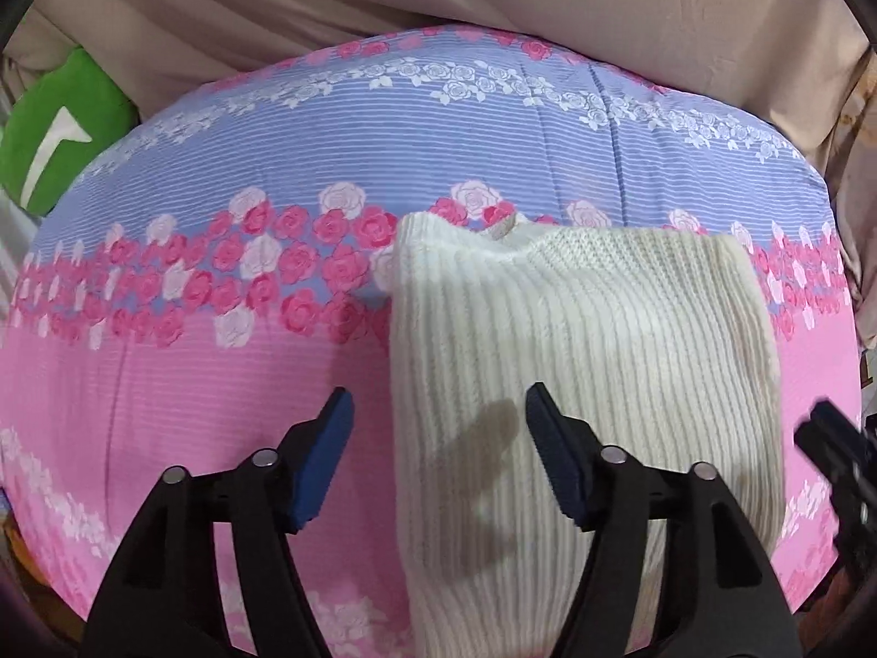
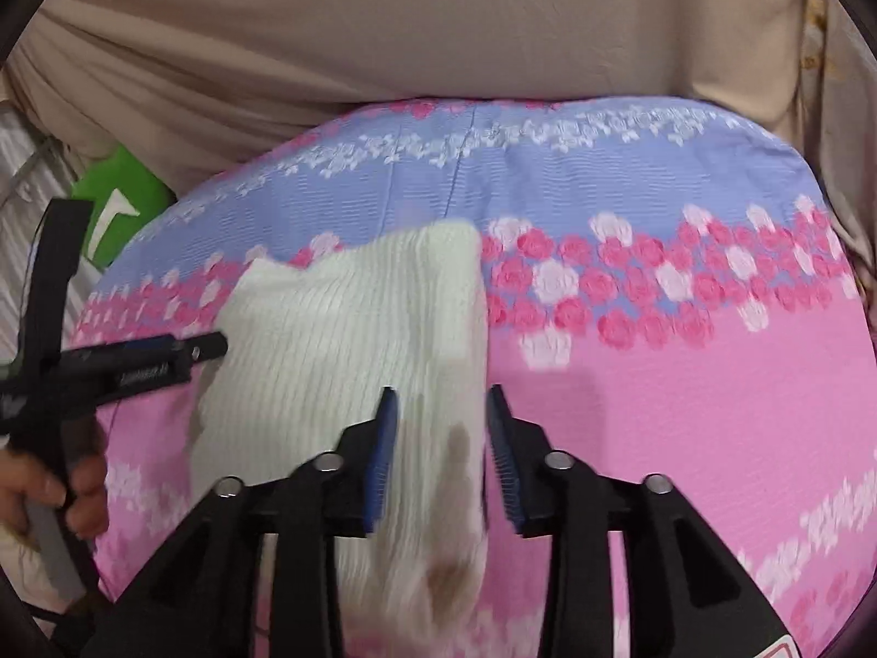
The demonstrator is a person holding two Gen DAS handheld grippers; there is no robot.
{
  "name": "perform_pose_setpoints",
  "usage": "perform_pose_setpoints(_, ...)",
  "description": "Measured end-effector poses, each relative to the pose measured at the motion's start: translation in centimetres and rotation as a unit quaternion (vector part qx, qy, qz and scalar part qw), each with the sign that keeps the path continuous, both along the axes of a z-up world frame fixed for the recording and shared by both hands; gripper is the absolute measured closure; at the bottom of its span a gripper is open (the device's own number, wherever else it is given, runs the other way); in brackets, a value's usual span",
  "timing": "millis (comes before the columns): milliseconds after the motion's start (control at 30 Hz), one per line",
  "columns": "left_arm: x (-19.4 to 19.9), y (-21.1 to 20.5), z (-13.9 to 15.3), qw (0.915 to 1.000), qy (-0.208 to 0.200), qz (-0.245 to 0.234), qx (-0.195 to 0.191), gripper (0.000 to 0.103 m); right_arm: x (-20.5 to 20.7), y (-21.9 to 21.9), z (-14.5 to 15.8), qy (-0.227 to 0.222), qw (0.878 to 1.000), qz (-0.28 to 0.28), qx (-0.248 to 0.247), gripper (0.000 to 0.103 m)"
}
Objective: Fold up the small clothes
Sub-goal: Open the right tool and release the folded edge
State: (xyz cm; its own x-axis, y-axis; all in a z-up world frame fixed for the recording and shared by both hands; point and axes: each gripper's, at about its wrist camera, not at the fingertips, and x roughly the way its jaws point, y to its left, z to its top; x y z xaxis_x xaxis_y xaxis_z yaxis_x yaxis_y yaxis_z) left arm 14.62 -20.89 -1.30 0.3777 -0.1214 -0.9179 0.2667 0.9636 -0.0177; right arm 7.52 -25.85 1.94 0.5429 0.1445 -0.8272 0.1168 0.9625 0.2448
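Both grippers hang open over the white ribbed knit garment (image 1: 581,362), gripping nothing. In the left wrist view the left gripper (image 1: 438,455) has its blue pads spread wide, one pad over the pink floral bedsheet (image 1: 164,362), the other over the knit, with the garment's left edge running between them. In the right wrist view the right gripper (image 2: 441,458) stands parted more narrowly, straddling the garment's right edge low in the frame; neither pad presses the fabric as far as the blurred view shows.

The garment lies folded into a narrow strip at the centre of the sheet, its neck end towards the upper part of both frames, where a small ribbed piece (image 1: 507,225) pokes out.

Risks from here, as I judge them: a pinch at either edge could catch only the top layer, so the fold peels open when lifted. A pad coming down too deep may nip the sheet along with the knit and drag it. Uneven lifting would skew the next fold, and the loose neck piece could slip out further.
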Motion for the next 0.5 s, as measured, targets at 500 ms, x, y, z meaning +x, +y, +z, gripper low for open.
perform_pose_setpoints(500,-8.2,2.8,-3.1,0.9977,0.063,0.001,0.026,0.041,-7.6,2.3,-1.7,-0.012,0.999,0.013,0.045,0.094)
